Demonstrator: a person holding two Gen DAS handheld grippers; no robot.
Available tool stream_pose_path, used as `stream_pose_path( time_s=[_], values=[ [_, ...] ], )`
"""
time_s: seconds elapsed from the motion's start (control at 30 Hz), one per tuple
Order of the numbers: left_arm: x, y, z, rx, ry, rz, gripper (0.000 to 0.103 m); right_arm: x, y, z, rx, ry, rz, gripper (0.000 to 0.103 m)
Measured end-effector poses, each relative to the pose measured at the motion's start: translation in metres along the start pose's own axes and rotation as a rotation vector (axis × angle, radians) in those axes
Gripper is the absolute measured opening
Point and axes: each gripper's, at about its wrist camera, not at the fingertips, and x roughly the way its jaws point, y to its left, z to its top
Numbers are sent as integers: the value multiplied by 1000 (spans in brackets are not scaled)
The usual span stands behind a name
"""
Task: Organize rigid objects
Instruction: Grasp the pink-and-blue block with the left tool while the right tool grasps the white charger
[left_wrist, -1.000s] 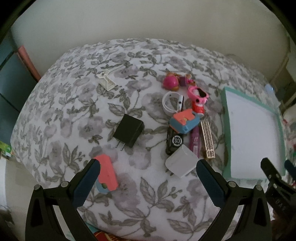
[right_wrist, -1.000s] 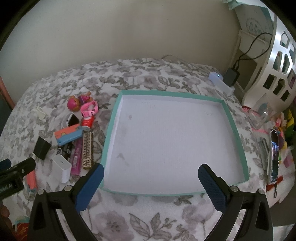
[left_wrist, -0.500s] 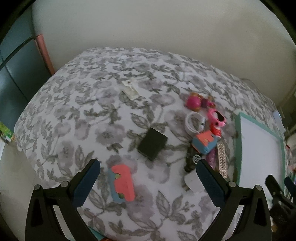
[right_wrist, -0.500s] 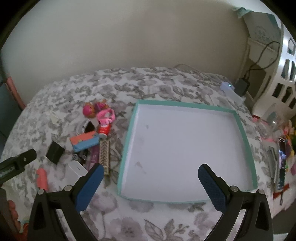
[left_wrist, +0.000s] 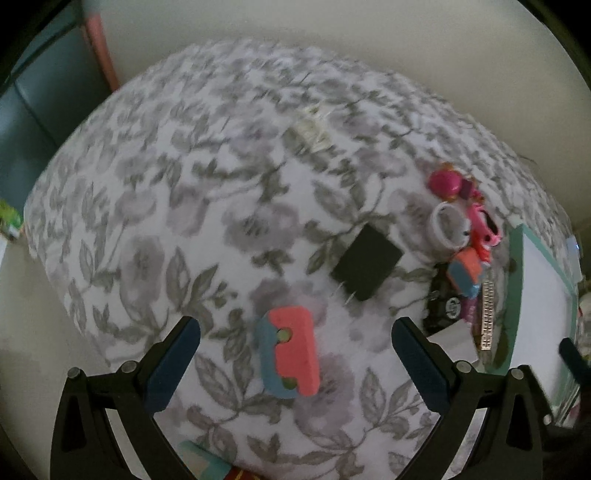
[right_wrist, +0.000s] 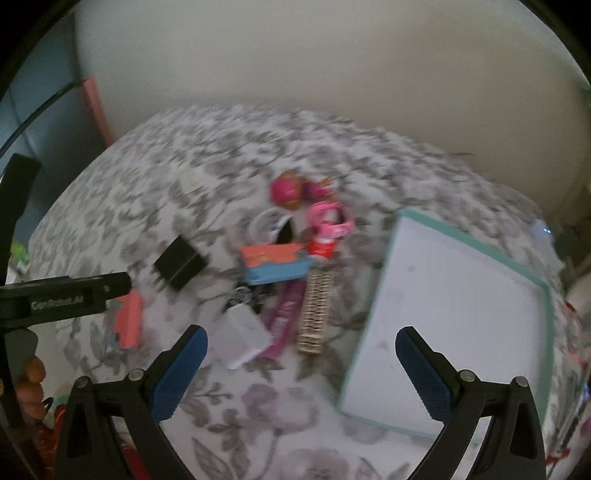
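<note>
- On the floral bedspread (left_wrist: 155, 229), nothing has been sorted yet, by the look of it: the teal-rimmed tray (right_wrist: 546, 291) at the right shows only its bare white floor.
- Beside the tray's left rim lies the main cluster, touching or overlapping: a white charger block (right_wrist: 245, 332), a purple tube (right_wrist: 284, 317), a patterned strip (right_wrist: 316, 314), a coral-and-blue block (right_wrist: 277, 262), a pink toy (right_wrist: 328, 221), a magenta ball (right_wrist: 286, 190) and a white ring (left_wrist: 445, 227).
- Apart from that cluster sit a black charger (left_wrist: 365, 262) and, nearer, a second coral-and-blue piece (left_wrist: 290, 356).
- Left gripper (left_wrist: 295, 365) has its jaws spread wide and empty, with that coral-and-blue piece lying between the fingers, untouched.
- Right gripper (right_wrist: 301, 369) is likewise spread and empty, facing the white charger block and the tray's near corner.
- Judged from this, the whole job remains; the first pick looks about to begin.
</note>
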Motion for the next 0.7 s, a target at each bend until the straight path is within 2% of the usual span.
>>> stream_pose_path(
  time_s=[0.07,0.23,0.37,0.53,0.6,0.7],
  values=[
    [7,4,-4,-25,37,-11,103,10,8,1,-26,17,-2,103],
    [15,3,-8,-35,66,-15,103,33,22,-3,-61,67,14,102],
    [29,3,-10,-43,115,-20,101,44,29,-8,-94,99,7,92],
    [45,7,-14,-69,173,-26,87,53,38,-13,-137,116,-10,88],
    [51,9,-15,-78,197,-33,78,56,43,-16,-163,121,-23,87],
    [57,11,-18,-89,215,-40,74,60,50,-18,-196,127,-48,86]
  ],
)
